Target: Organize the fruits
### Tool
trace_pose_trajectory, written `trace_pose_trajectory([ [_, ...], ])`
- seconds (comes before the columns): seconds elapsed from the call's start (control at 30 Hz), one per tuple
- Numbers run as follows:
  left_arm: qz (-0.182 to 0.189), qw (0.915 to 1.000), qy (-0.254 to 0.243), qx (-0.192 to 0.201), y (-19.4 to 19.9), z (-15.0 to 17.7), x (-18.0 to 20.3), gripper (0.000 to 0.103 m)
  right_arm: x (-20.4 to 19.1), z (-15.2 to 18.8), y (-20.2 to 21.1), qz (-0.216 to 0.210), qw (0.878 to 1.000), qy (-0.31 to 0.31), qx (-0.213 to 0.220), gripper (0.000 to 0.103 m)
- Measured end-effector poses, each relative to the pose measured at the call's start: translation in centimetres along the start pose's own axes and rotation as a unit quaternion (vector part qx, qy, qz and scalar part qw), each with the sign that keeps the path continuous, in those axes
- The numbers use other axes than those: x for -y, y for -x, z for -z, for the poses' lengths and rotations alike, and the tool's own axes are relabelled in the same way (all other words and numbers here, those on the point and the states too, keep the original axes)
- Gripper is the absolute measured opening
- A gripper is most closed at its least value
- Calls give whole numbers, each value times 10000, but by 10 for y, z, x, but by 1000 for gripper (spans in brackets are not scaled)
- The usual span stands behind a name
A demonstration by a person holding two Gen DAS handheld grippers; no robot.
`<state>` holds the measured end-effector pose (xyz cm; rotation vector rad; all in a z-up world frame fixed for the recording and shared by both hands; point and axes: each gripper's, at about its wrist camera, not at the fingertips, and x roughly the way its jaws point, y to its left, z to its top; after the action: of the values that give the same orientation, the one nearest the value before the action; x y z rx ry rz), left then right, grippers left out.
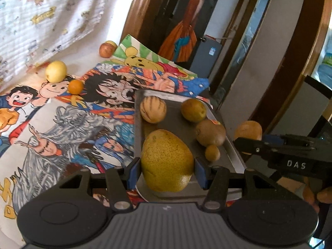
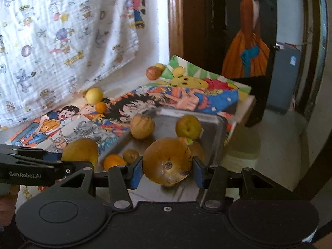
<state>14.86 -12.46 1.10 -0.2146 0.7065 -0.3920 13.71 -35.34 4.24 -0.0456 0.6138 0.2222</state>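
Note:
My left gripper (image 1: 167, 166) is shut on a large speckled yellow-green pear (image 1: 166, 157), held over the near end of the grey metal tray (image 1: 178, 126). My right gripper (image 2: 168, 168) is shut on a round brown-orange fruit (image 2: 167, 159) above the tray (image 2: 209, 122). In the tray lie a striped round fruit (image 1: 153, 109), a yellow-green fruit (image 1: 193, 110), a kiwi (image 1: 210, 132) and a small brown fruit (image 1: 212, 152). The left wrist view shows the right gripper (image 1: 244, 145) and its fruit (image 1: 248, 129) by the tray's right rim.
Loose on the cartoon-printed cloth (image 1: 62, 134) sit a yellow apple (image 1: 56, 71), a small orange (image 1: 75, 86), a red apple (image 1: 106, 49) and a yellow fruit (image 1: 131, 51) near the back wall. The table's edge runs just right of the tray. A doorway opens beyond.

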Motion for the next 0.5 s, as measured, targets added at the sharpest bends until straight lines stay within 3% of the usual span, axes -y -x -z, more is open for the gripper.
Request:
trace_pose_trajectory([
  [0.5,-34,9996,-102,-261,-11,7,9,59,-2,31,-10,-28,9997,-77,-213,51],
])
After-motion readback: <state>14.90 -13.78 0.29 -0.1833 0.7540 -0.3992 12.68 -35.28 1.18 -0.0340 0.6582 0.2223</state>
